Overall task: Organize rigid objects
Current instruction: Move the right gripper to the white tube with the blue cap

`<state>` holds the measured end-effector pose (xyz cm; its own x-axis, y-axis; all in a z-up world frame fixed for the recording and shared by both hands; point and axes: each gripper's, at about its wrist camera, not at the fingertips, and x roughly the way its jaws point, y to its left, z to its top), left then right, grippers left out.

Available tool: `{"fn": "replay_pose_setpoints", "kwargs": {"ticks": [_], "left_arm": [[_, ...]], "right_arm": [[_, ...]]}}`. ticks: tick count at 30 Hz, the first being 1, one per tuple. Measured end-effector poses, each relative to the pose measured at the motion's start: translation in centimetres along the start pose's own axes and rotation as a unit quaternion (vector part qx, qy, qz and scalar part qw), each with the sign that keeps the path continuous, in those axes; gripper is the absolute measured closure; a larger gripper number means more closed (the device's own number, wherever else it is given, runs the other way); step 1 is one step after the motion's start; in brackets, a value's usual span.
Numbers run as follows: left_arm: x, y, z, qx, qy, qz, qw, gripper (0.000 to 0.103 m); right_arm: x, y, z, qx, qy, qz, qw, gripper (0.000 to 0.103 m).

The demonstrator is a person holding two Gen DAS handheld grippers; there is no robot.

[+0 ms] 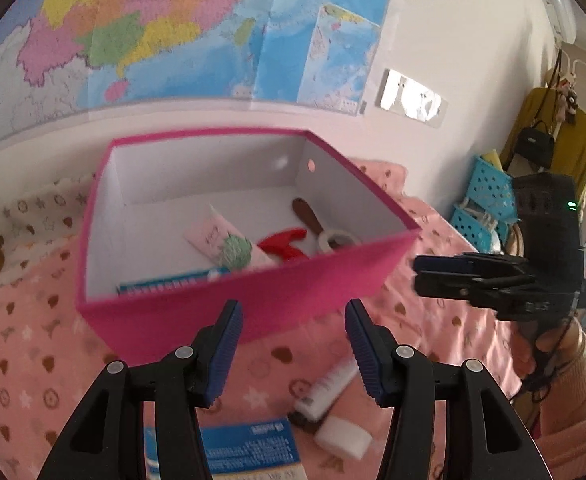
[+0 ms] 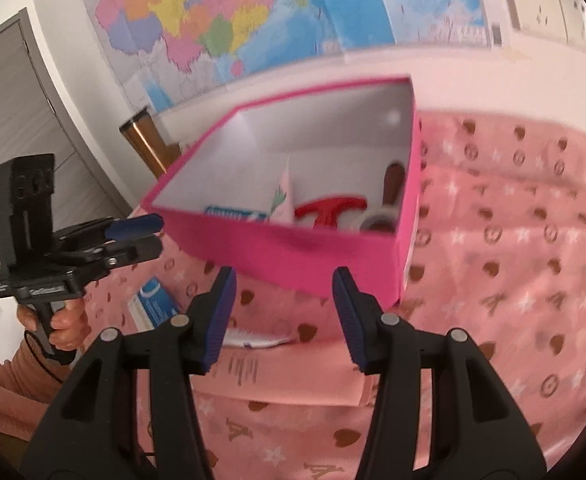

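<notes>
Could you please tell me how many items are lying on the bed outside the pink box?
3 visible: a white tube, a white roll beside it, and a blue booklet to their left, all in front of the pink box. The grippers may hide more.

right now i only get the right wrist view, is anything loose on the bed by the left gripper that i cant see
Observer: Yes. A short white cylinder lies on the bedspread just under the open left gripper, outside the pink box.
Operator: anything beside it
Observer: A white bottle lies on its side right next to the cylinder. I cannot tell whether they touch.
Operator: what does the box's near wall hide from me
Observer: A green round thing rests on the pink card, beside the red piece.
</notes>
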<state>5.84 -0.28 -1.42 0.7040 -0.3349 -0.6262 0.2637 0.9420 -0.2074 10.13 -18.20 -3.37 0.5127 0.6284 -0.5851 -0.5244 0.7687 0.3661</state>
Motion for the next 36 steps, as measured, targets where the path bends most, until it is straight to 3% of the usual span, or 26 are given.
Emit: {"fn": "replay_pose_setpoints", "kwargs": {"ticks": [11, 18, 28, 36], "left_arm": [[2.9, -1.6, -4.2, -0.01, 0.074, -0.036, 0.9966, 0.049], [3.4, -2.0, -5.3, -0.012, 0.091, -0.047, 0.9947, 0.049], [3.6, -1.5, -6.3, -0.022, 0.108, -0.047, 0.9927, 0.049], [3.5, -0.1, -6.2, -0.042, 0.112, -0.04, 0.992, 0.049]], "right_arm": [[4.1, -0.1, -2.5, 0.013, 0.061, 0.021, 0.998, 0.051], [6.3, -0.7, -2.8, 0.011, 0.096, 0.032, 0.995, 0.051], [5.4, 0.8, -4.1, -0.037, 0.148, 0.045, 0.987, 0.051], [4.7, -0.4, -4.3, 0.0, 0.128, 0.053, 0.99, 0.051]]}}
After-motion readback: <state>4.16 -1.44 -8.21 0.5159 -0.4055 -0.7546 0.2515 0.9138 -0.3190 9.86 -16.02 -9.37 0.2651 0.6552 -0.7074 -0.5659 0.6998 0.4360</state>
